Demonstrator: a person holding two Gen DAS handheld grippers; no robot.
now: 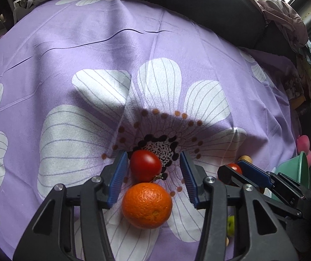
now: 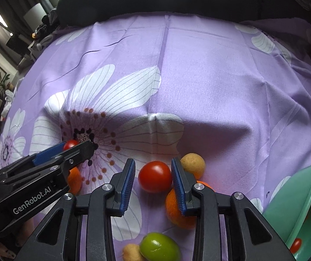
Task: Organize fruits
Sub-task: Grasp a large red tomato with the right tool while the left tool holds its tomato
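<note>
Red tomato (image 2: 154, 176) between right tool (image 2: 153, 174) fingers

One text is readable: "GenRobot.AI" in white letters on the black plastic body of the left gripper (image 2: 77, 154), lower left of the right wrist view.

Between the spread fingers of our left gripper (image 1: 153, 165) lies a red tomato (image 1: 145, 165), close against the left blue pad (image 1: 118, 178) and well clear of the right one. Just nearer to us an orange (image 1: 146, 205) rests on the purple flowered cloth (image 1: 90, 54) covering the counter, touching the tomato. Off to the right we see our right gripper (image 1: 238, 168), its fingers on either side of a second red tomato (image 1: 234, 168), with a tan fruit (image 1: 245, 158) just beyond. A green bowl (image 1: 294, 167) sits at the right edge. A small yellow-green fruit (image 1: 231, 226) peeks out behind the left gripper's frame.
</note>
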